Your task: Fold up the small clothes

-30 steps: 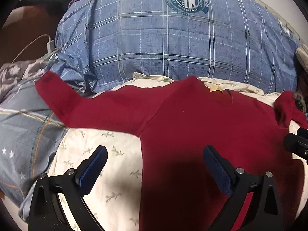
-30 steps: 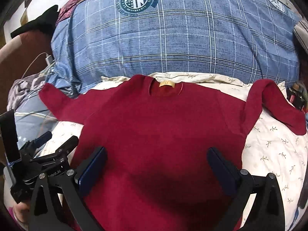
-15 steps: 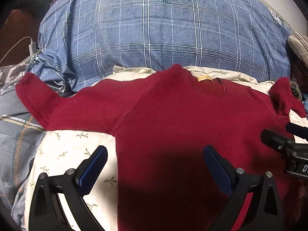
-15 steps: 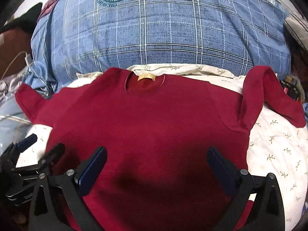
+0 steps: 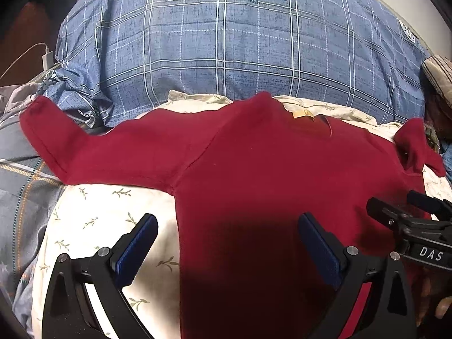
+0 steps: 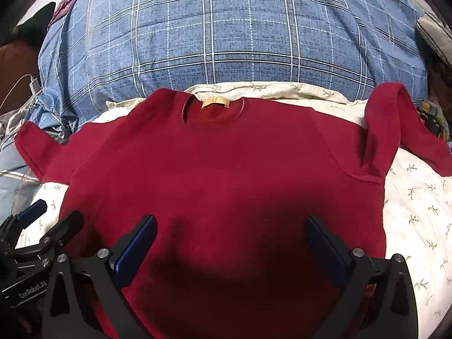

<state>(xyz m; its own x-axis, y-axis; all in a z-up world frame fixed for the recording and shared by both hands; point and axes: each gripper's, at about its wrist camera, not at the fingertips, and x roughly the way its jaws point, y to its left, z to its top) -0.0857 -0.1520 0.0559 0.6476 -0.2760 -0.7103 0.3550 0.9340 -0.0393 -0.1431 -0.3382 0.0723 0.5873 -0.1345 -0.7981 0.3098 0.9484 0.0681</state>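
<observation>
A dark red long-sleeved top (image 5: 268, 169) lies flat on a cream leaf-print sheet (image 5: 93, 212), neck away from me, with a tan label (image 6: 216, 102) at the collar. Its left sleeve (image 5: 56, 141) lies spread out. Its right sleeve (image 6: 387, 124) is bent and bunched. My left gripper (image 5: 227, 243) is open and empty above the top's left side. My right gripper (image 6: 230, 243) is open and empty above the middle of the top. Each gripper shows at the edge of the other's view.
A big blue plaid pillow (image 6: 226, 36) with a round emblem lies just behind the top. A white charger and cable (image 5: 46, 58) lie at the far left. Grey-blue bedding (image 5: 19, 192) lies left of the sheet. Small dark items (image 6: 430, 114) sit at the far right.
Both grippers have drifted a little over the top, so the scene shifts in each view. Both stay open and empty. The top has not moved.
</observation>
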